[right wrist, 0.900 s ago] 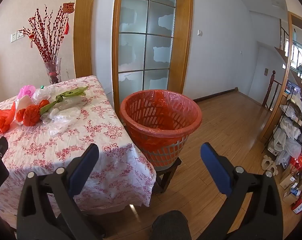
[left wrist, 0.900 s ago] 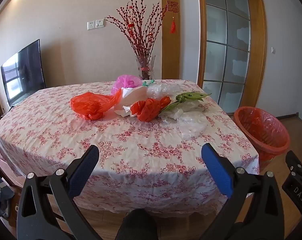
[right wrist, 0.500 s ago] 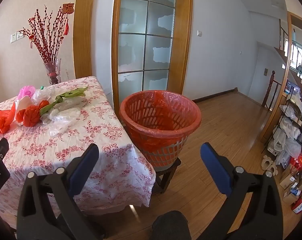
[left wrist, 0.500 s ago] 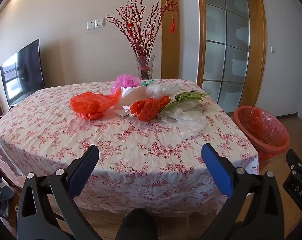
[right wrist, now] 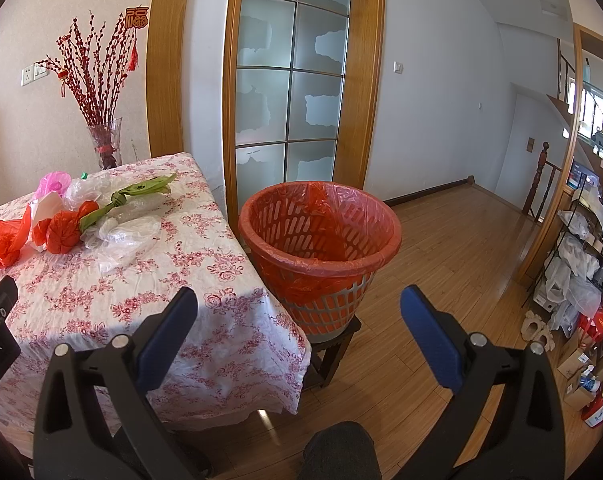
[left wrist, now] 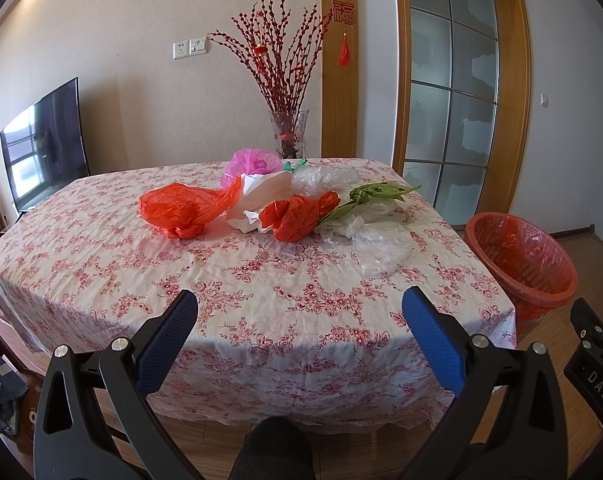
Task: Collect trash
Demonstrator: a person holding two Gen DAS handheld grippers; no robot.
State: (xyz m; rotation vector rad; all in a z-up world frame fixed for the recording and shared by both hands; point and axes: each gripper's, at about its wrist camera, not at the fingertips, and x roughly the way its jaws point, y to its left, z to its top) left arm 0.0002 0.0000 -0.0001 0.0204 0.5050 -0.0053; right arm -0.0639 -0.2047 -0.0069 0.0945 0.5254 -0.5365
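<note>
Trash lies at the far middle of a table with a floral cloth [left wrist: 221,280]: an orange plastic bag [left wrist: 185,209], a knotted orange bag [left wrist: 297,218], a pink bag [left wrist: 250,163], white paper [left wrist: 266,192], a green bag [left wrist: 375,194] and clear plastic bags [left wrist: 381,246]. An orange lined basket [right wrist: 319,236] stands on a low stool right of the table; it also shows in the left wrist view [left wrist: 521,264]. My left gripper [left wrist: 299,320] is open and empty at the table's near edge. My right gripper [right wrist: 299,316] is open and empty, facing the basket.
A glass vase of red branches [left wrist: 287,136] stands at the table's far edge. A television [left wrist: 41,140] is at the left wall. A glass door [right wrist: 293,92] is behind the basket. Shelves with bags and boxes [right wrist: 581,264] line the right.
</note>
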